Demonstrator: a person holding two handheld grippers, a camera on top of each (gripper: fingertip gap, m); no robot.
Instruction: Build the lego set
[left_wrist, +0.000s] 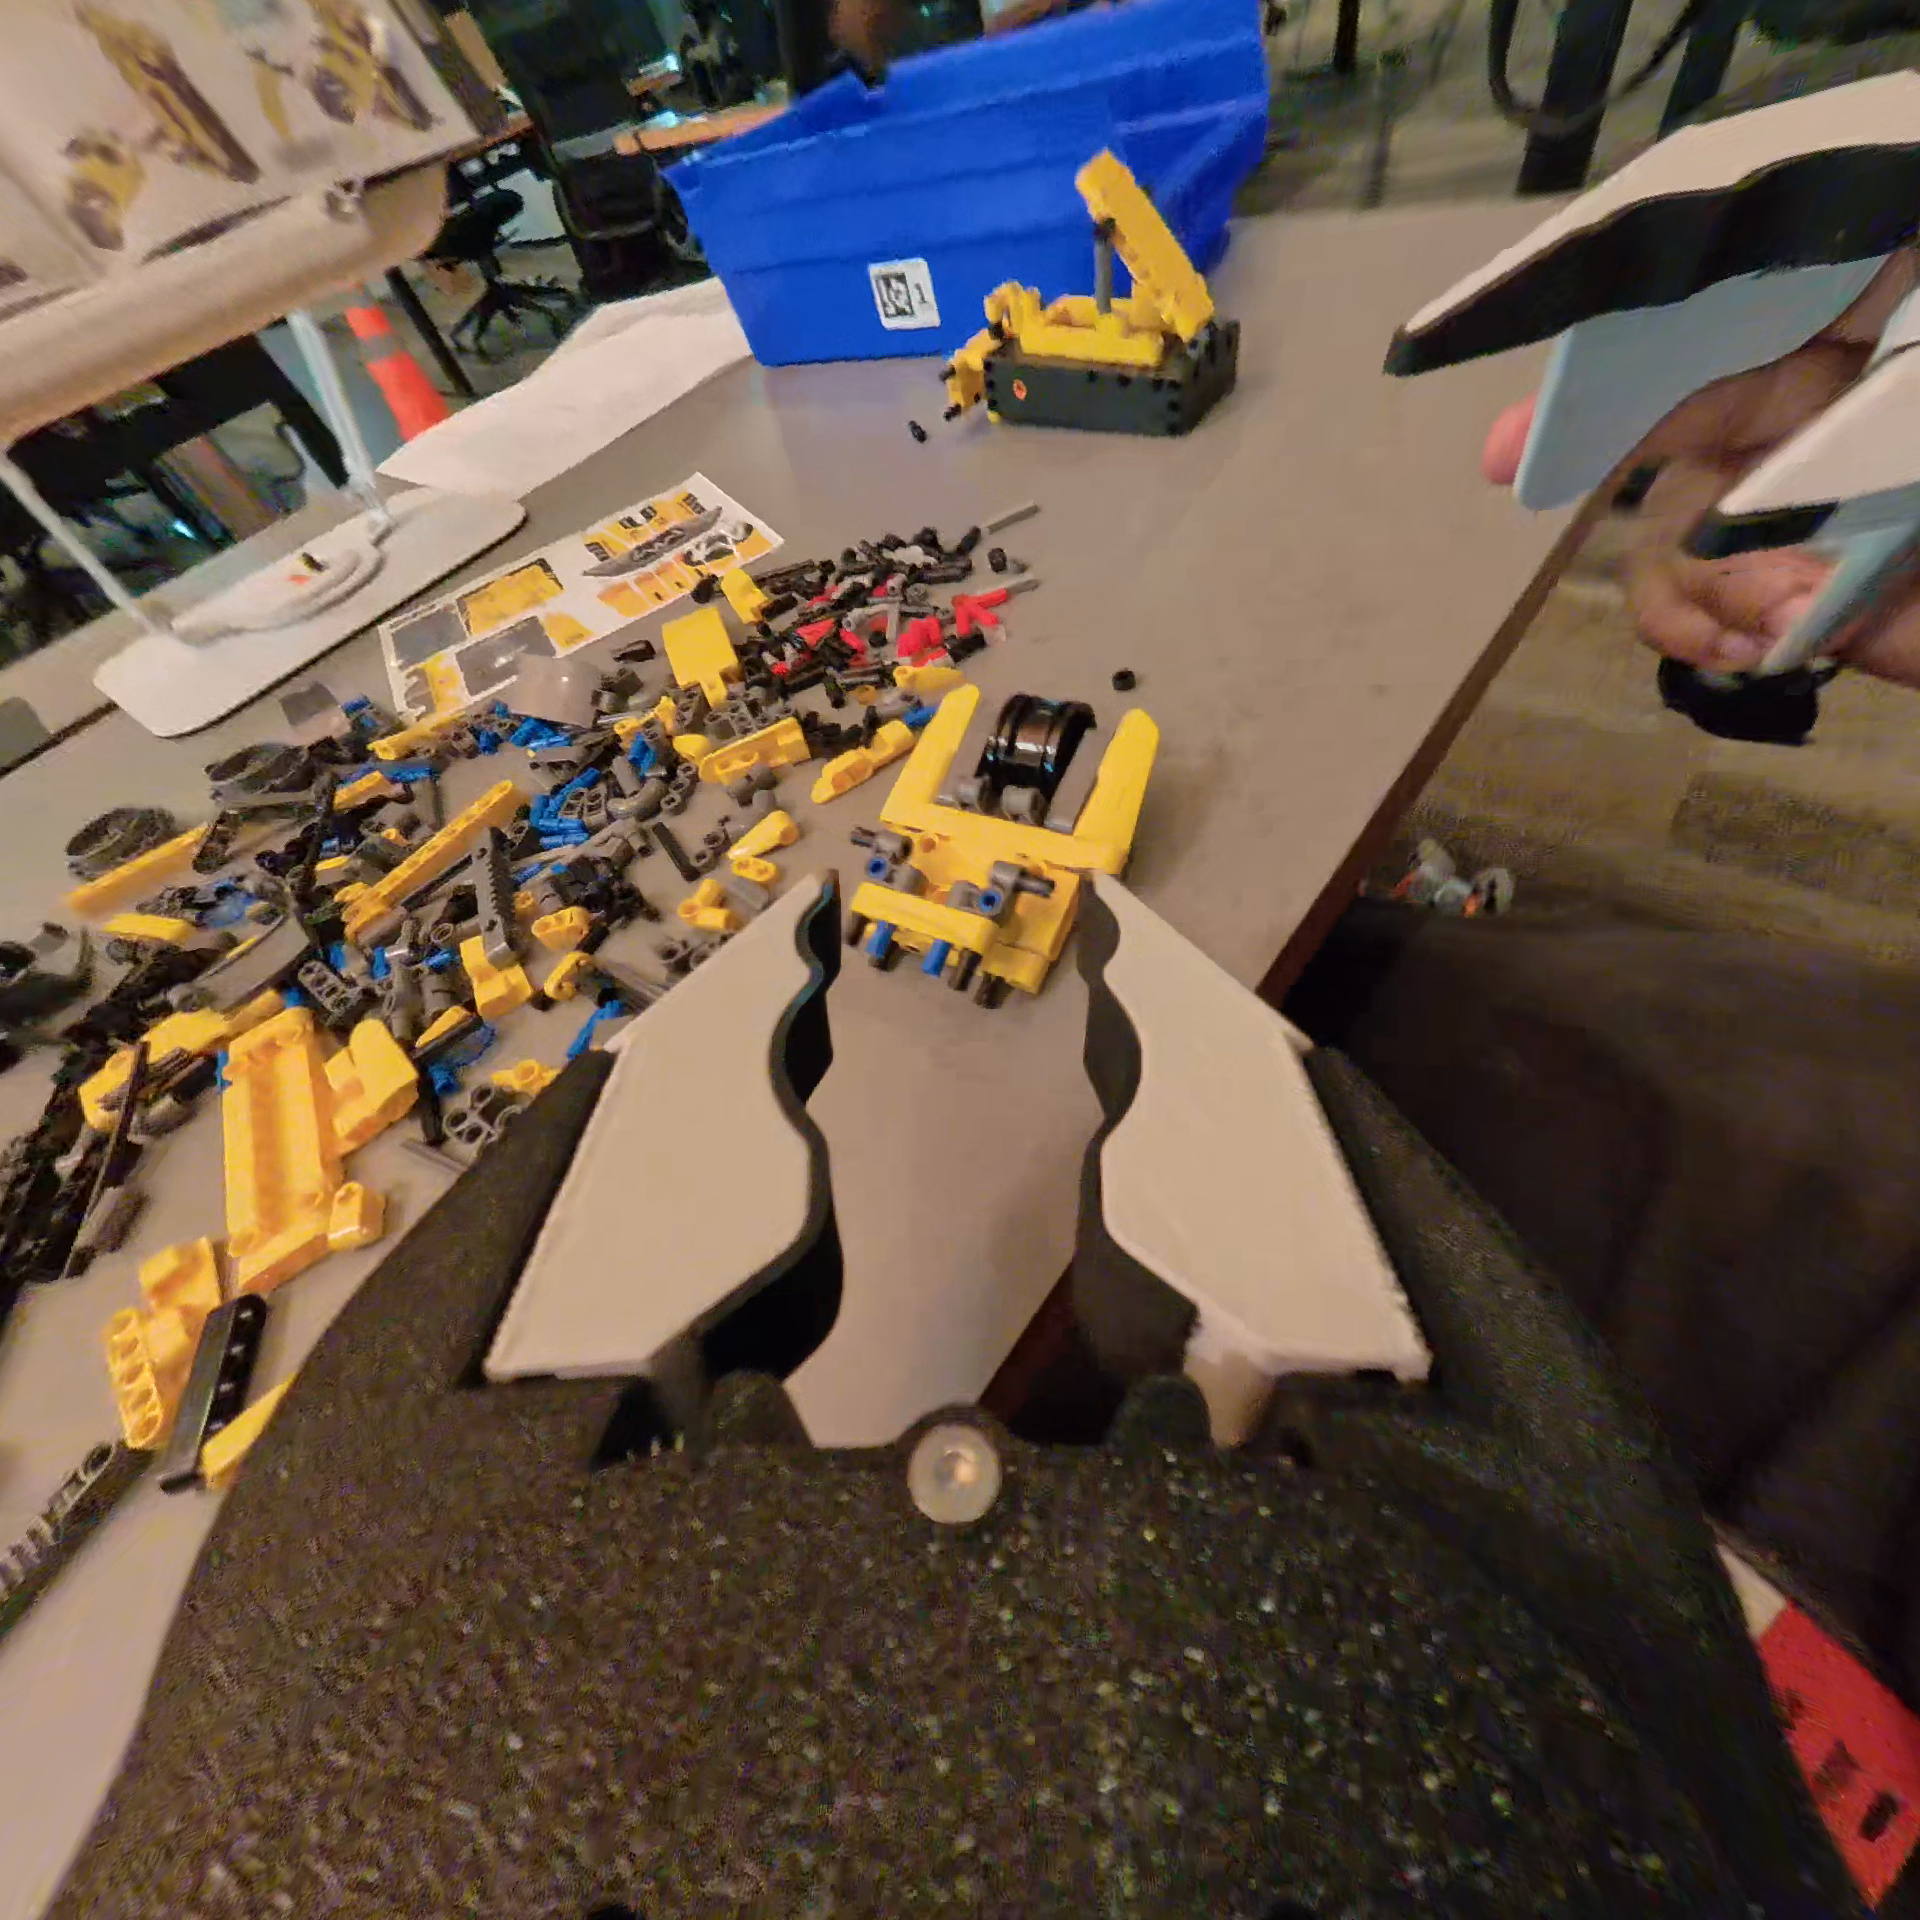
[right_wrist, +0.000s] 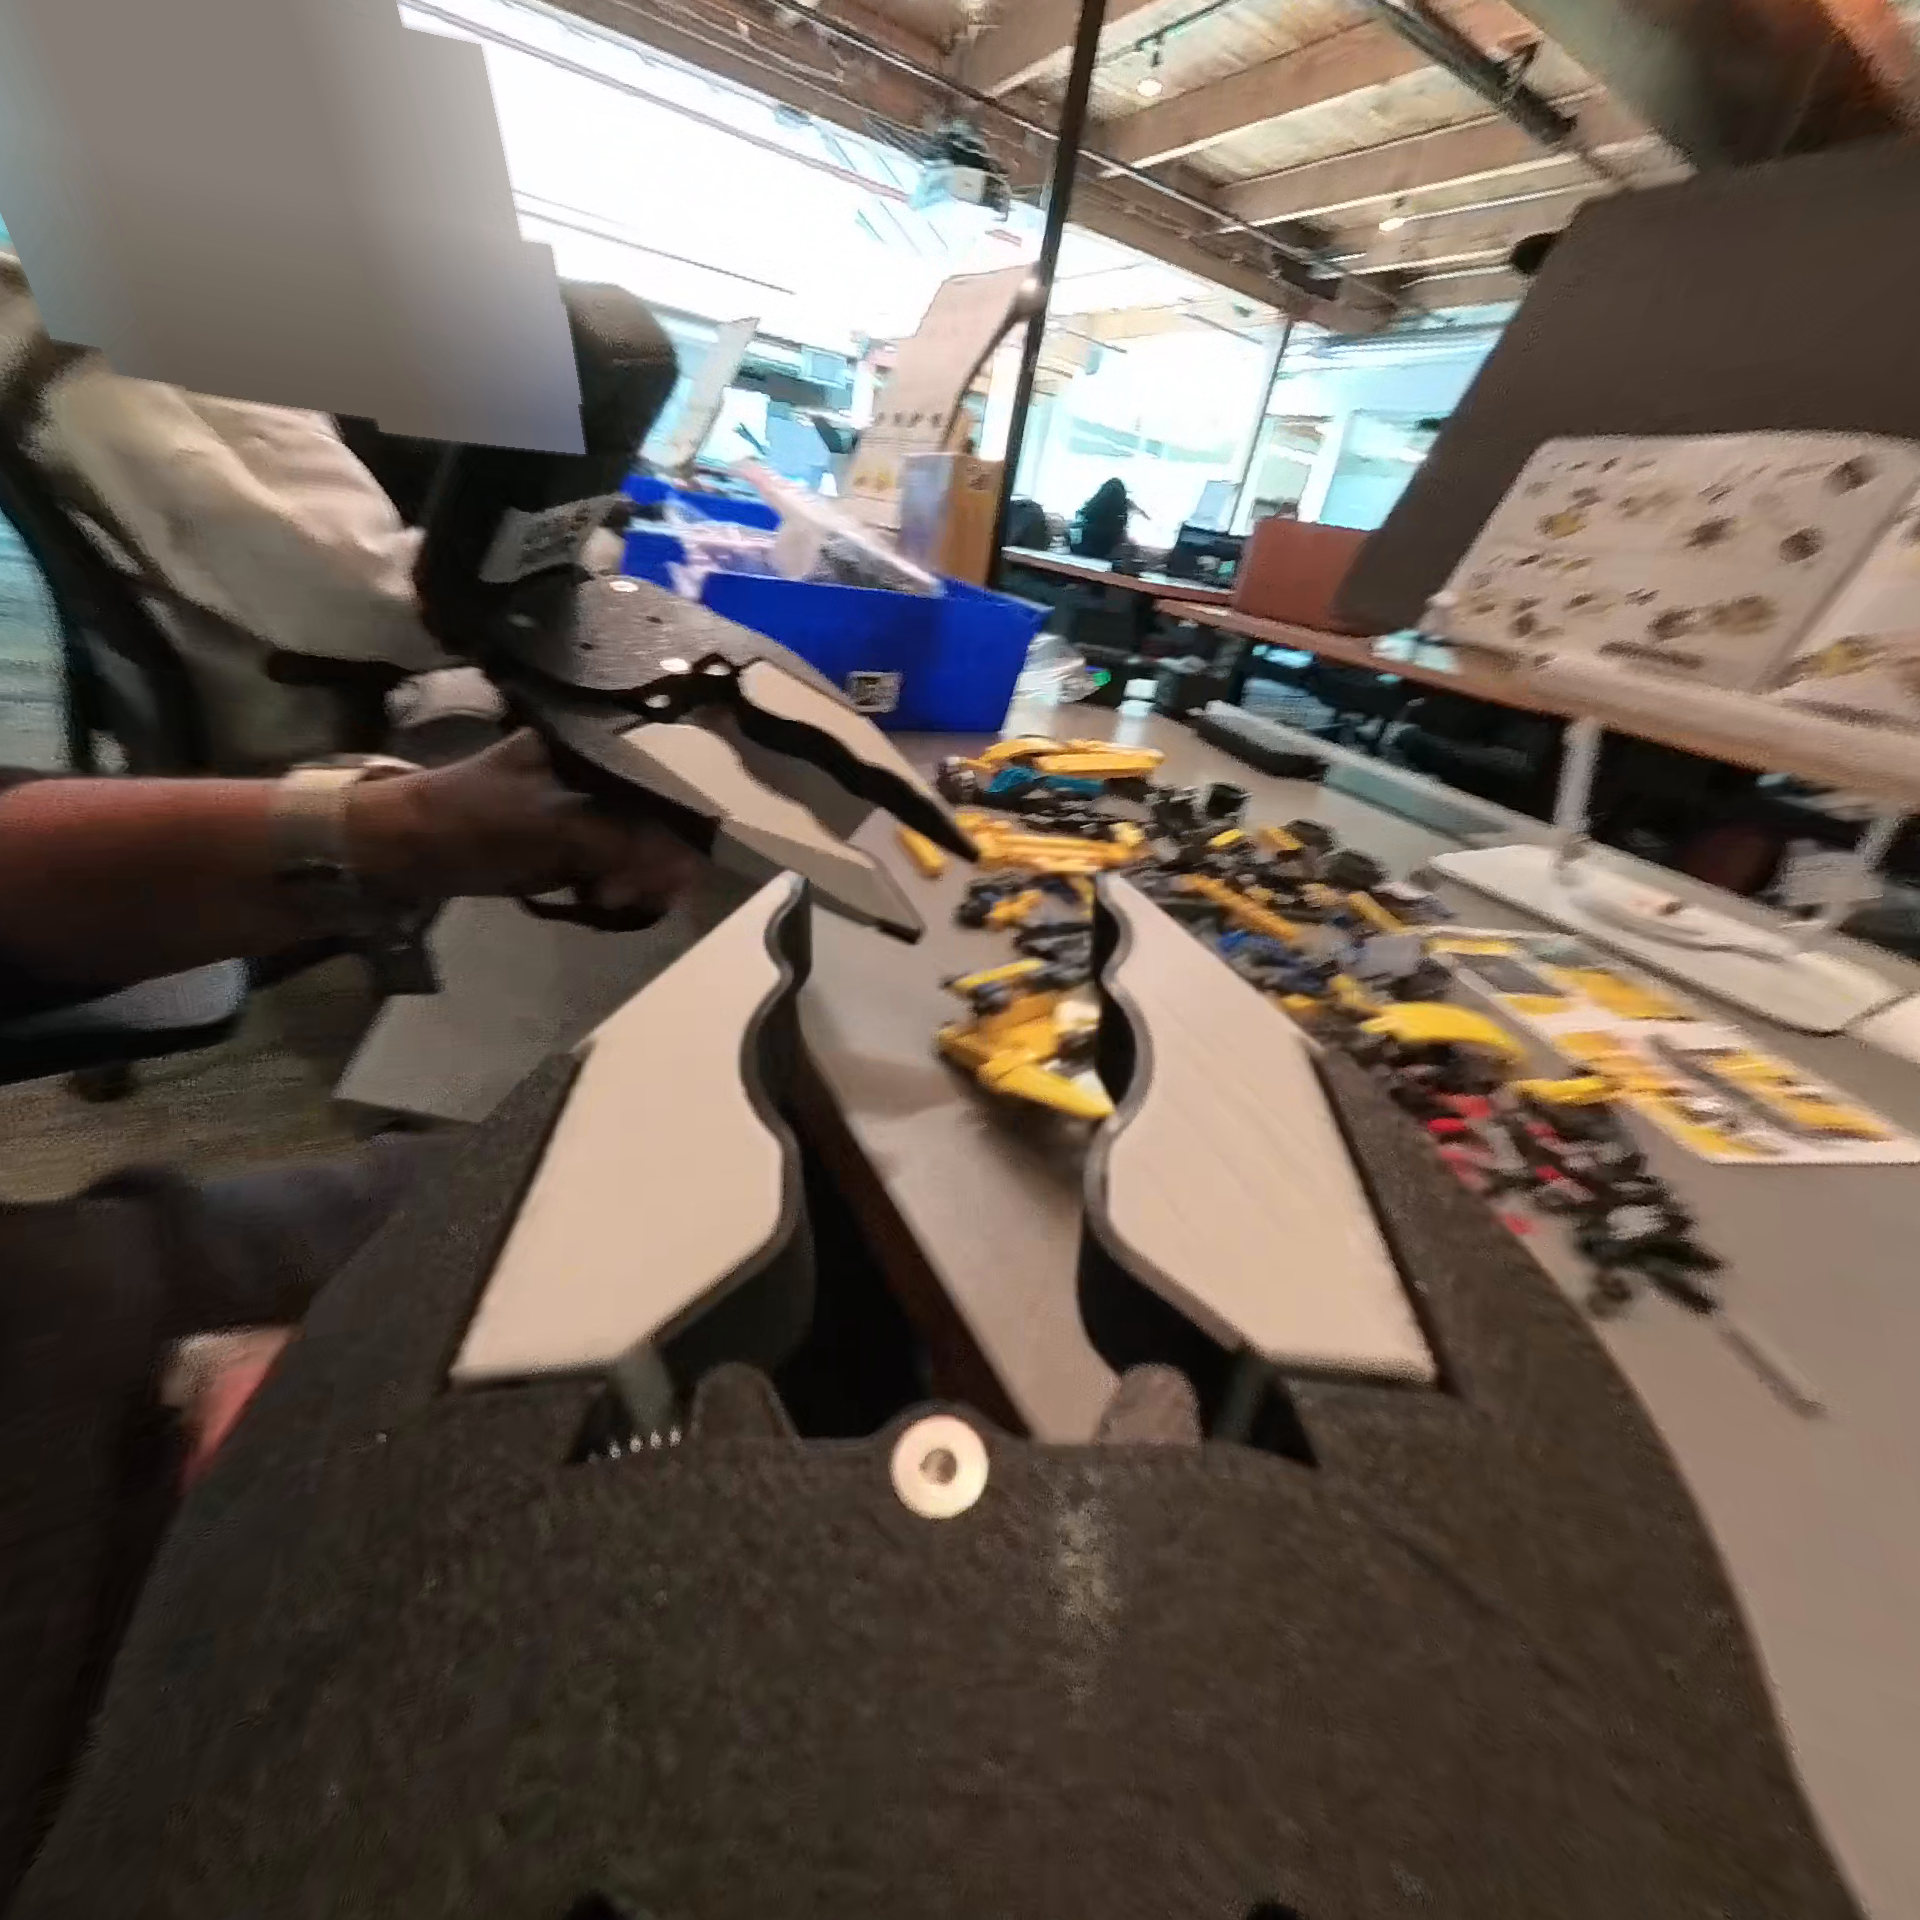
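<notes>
Grey table (left_wrist: 1299, 644), carpeted floor (left_wrist: 1683, 831), exposed ceiling beams (right_wrist: 1247, 94), bright windows (right_wrist: 1143, 416)

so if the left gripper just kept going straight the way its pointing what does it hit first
Most likely the yellow forked assembly lying on the grey table just past the fingertips of the open left gripper. The gap before it looks small, though depth is hard to judge.

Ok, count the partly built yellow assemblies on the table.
2. One forked yellow assembly lies just ahead of the open left gripper; one on a dark base sits beside the blue bin. The loose pile may hide more.
</notes>
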